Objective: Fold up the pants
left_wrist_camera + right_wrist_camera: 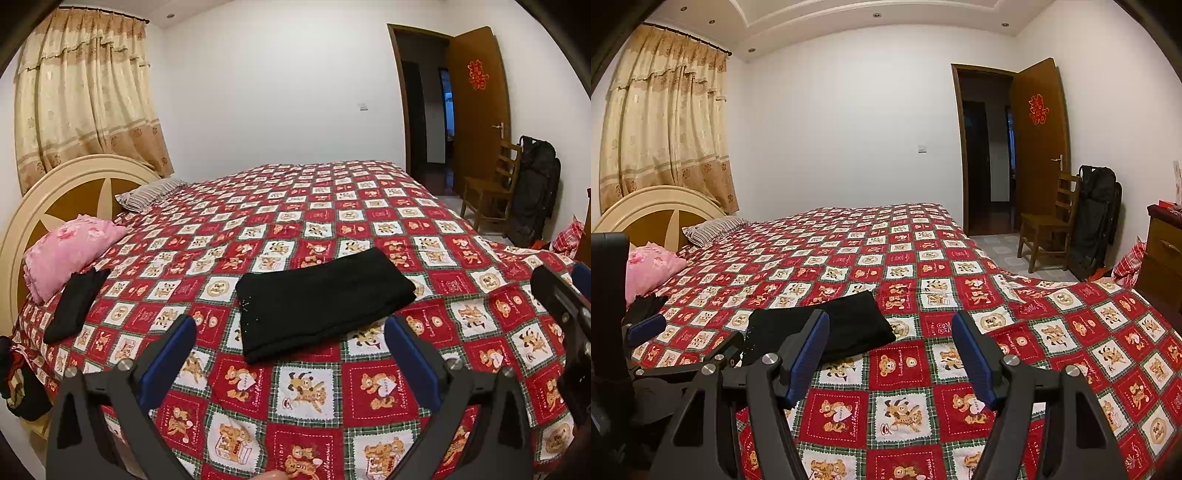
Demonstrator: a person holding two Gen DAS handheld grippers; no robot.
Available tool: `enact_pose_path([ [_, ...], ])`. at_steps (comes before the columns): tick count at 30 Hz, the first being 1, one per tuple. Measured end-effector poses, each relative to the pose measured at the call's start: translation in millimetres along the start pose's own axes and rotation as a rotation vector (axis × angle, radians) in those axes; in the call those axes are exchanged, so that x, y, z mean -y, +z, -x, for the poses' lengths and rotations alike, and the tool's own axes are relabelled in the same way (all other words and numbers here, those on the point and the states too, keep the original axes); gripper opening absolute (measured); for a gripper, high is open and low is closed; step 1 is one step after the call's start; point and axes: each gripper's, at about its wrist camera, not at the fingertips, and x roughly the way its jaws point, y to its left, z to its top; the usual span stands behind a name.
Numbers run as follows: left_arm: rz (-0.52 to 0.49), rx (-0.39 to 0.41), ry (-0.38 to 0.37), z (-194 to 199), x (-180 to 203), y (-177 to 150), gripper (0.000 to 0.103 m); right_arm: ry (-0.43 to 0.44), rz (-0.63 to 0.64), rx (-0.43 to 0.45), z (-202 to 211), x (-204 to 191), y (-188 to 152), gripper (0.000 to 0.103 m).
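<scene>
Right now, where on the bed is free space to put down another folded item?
Free: the quilt between the folded pants and the far wall, and right of the pants toward the chair. Crowded: the headboard end, with pink pillow and dark garment.

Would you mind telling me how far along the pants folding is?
Largely done: the black pants lie as a compact folded rectangle on the bedspread. Nothing is in hand; left gripper and right gripper are open, off the cloth. Another dark garment by the pink pillow may remain.

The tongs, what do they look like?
Both the left tongs and the right tongs have black, angular arms with round silver bolts. Each has two flat fingers covered in blue pads. No cables or markings show.
</scene>
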Motion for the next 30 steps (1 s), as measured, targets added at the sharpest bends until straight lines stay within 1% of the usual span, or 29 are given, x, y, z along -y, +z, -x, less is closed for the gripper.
enact_pose_path([
  [5,-0.002,-0.012,-0.004,-2.2,-0.3,-0.6,0.103,0.0,0.0,0.001,0.0,0.1,0.1,0.07],
  [17,-0.003,-0.014,-0.003,-2.9,0.0,-1.1,0.103,-0.003,-0.001,-0.003,-0.8,1.1,-0.7,0.07],
  [21,0.001,-0.033,-0.018,-4.5,-1.2,-1.5,0.103,-0.003,0.0,-0.001,-0.8,1.2,-0.6,0.07],
  [30,0.008,-0.044,-0.024,-6.5,-0.4,-2.9,0.103,-0.006,-0.002,-0.001,-1.4,2.1,-1.2,0.07],
])
